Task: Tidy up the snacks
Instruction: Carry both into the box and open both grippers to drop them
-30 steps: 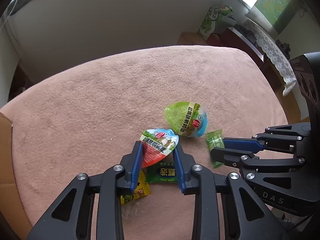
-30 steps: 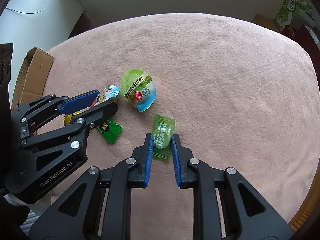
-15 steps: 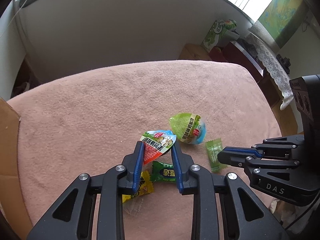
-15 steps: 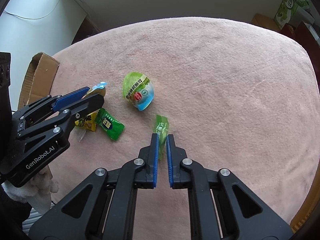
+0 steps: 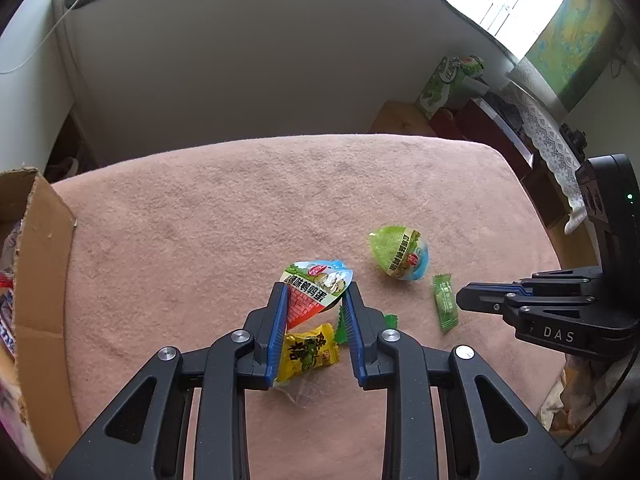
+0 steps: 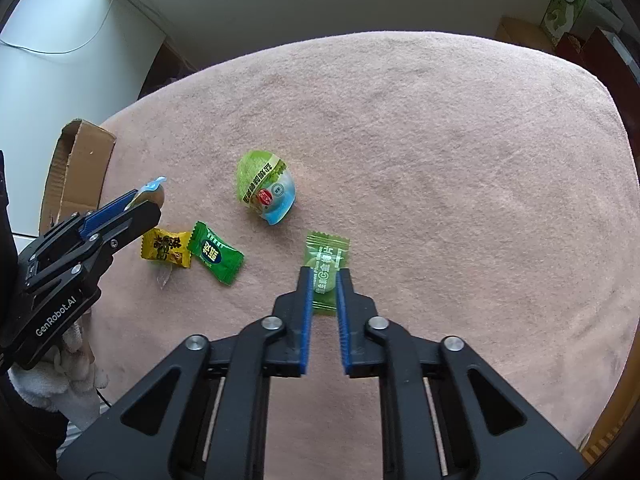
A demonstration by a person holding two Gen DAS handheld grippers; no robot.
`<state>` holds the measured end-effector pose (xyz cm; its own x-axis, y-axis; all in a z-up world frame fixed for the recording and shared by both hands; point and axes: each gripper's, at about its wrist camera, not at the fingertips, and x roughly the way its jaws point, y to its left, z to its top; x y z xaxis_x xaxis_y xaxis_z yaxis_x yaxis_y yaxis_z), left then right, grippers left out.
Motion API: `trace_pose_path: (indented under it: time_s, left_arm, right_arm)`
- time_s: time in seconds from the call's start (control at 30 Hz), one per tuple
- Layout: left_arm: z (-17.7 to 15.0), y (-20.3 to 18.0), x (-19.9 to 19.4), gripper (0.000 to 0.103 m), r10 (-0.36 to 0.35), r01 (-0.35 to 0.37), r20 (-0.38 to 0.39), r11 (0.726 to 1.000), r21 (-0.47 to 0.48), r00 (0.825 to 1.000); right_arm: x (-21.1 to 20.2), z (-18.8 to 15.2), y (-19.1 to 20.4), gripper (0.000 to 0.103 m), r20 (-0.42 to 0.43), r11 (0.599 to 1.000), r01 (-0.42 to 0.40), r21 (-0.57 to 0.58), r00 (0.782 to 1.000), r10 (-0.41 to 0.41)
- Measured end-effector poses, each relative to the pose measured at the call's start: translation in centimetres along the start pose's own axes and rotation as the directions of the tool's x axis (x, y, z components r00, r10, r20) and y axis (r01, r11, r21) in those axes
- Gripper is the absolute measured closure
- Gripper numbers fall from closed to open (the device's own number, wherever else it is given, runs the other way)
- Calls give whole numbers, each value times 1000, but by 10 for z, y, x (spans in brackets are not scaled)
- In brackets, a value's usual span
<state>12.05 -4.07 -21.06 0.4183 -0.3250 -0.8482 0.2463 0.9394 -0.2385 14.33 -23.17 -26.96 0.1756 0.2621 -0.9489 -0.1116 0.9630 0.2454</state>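
1. Left gripper (image 5: 315, 303) pinches the quail-egg pack (image 5: 316, 286), lifted off the pink cloth (image 5: 200, 240); cardboard box (image 5: 44, 264) waits at its left;
2. Right gripper (image 6: 322, 280), jaws just reopened, straddles the flat green candy (image 6: 326, 264) without pressing;
3. Green egg pack (image 6: 266, 187), yellow candy (image 6: 166, 247) and dark-green candy (image 6: 216, 256) remain on the cloth.

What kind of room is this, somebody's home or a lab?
Most likely a room in a home. The snacks lie on a surface covered with a pink blanket, a lace cloth drapes over furniture by a sunlit window, and a worn cardboard box sits at the side.
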Motion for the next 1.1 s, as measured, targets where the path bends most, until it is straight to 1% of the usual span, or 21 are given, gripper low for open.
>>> trace_pose_path:
  time_s: [0.03,0.07,0.1,0.17,0.2,0.23,0.27,0.3,0.43,0.57,0.77,0.97,1.1]
  left_arm:
    - [-1,0,0,77,0,0,1,1000,-2,1000]
    - [-2,0,0,77,1,-1,2,1000,-3,1000]
    - [-2,-1,-1,77,3,-3,3,1000,-4,1000]
    - [-3,0,-1,77,6,-6,5,1000,-10,1000]
    - [-4,0,-2,77,8,-8,6,1000,-13,1000]
    - [-5,0,-3,77,10,-10,7,1000,-15,1000]
    - [-5,0,-4,77,13,-13,8,1000,-14,1000]
    - [-5,1,-5,77,19,-18,10,1000,-12,1000]
    - [-8,5,-12,77,34,-33,24,999,-25,999]
    - [-10,12,-22,77,42,-40,46,998,-44,998]
    - [-14,29,-44,77,62,-53,89,994,-93,994]
    - [-23,56,-71,77,105,-83,129,983,-166,986]
    - [-35,79,-90,77,150,-114,149,967,-229,977]
  right_arm:
    - [2,0,4,54,4,1000,8,-12,1000,-8]
    - [3,1,8,51,12,999,30,-28,999,-29]
    - [5,2,11,51,18,998,45,-41,999,-45]
    - [11,3,15,51,4,998,45,-48,999,-45]
    - [15,4,17,58,-6,997,49,-51,999,-50]
    - [18,4,18,62,-11,996,63,-59,998,-64]
    - [18,4,20,74,-1,993,92,-74,996,-92]
    - [19,5,22,81,-3,991,104,-82,994,-105]
    - [15,6,13,82,-10,996,70,-56,997,-70]
    - [-4,5,8,82,15,997,54,-57,998,-53]
    - [-29,17,23,82,52,994,27,-102,998,-22]
    - [-40,36,78,82,83,984,-19,-179,996,34]
    - [-44,49,124,82,95,968,-51,-246,992,77]
